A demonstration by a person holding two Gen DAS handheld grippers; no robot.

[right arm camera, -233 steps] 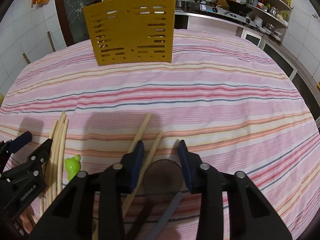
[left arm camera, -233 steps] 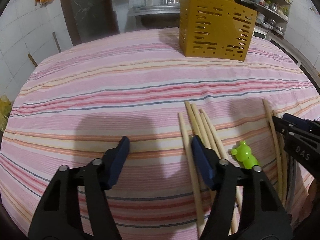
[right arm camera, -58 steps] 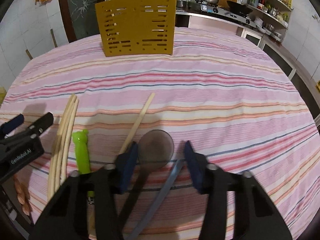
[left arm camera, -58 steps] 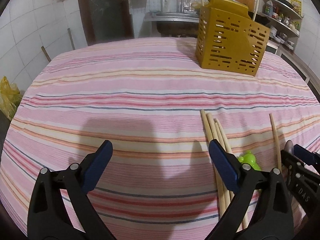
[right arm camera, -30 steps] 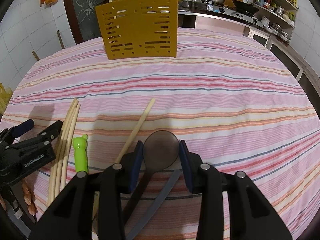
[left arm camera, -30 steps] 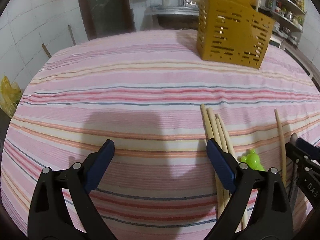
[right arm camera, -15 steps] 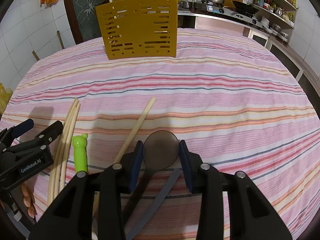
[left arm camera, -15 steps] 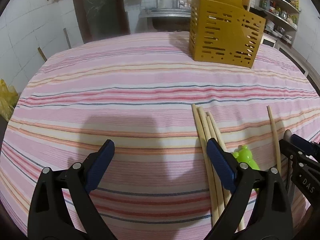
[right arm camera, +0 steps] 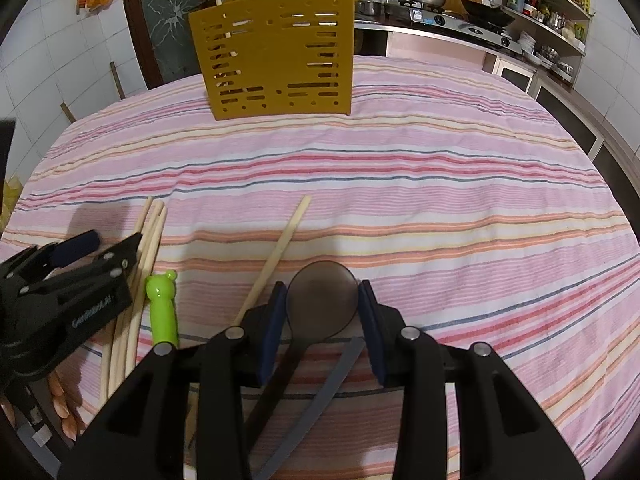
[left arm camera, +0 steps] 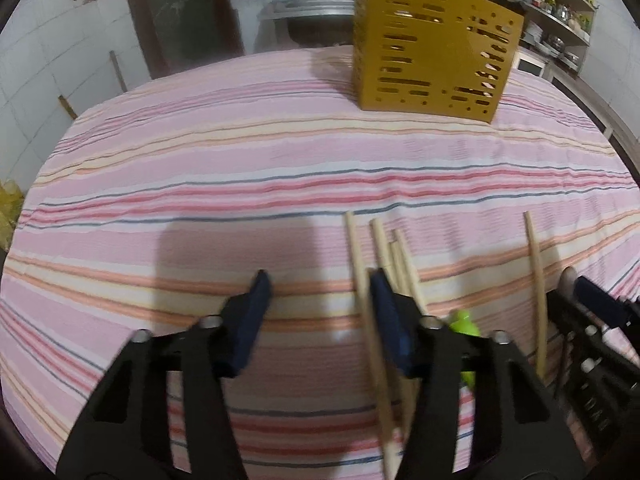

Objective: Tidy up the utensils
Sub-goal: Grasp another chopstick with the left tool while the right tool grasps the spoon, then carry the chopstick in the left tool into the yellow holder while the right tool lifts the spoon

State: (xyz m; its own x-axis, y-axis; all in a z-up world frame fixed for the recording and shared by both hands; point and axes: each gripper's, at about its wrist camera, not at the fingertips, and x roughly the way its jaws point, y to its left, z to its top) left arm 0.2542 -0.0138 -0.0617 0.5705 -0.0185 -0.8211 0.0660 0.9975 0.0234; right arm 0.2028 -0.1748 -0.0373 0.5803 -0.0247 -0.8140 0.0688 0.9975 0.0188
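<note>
**Left tongs narrowing by the chopsticks; right tongs on the spoon**

The right tongs (right arm camera: 322, 320) are clamped on the bowl of a dark spoon (right arm camera: 320, 300), both pads against its rim, the spoon low over the striped surface (right arm camera: 440, 184). A grip on the bowl rather than the handle looks chosen because the bowl is the widest, steadiest part.

The left tongs (left arm camera: 320, 304) have just been closing to a middling gap. One chopstick of the loose bundle (left arm camera: 380, 248) crosses in front of the right pad; the view is blurred, so whether it lies inside the gap or is touched cannot be told. No grip is evident.

A single chopstick (right arm camera: 280, 252) lies apart, between the bundle and the spoon. A green utensil (right arm camera: 162, 312) lies beside the bundle, its working end hidden under the tongs. A grey strip (right arm camera: 332, 372) under the right tongs is not identifiable.

The yellow holder (right arm camera: 272, 60) stands upright at the far side, well apart from everything. Two sticks rise from it; its compartments cannot be seen.
</note>
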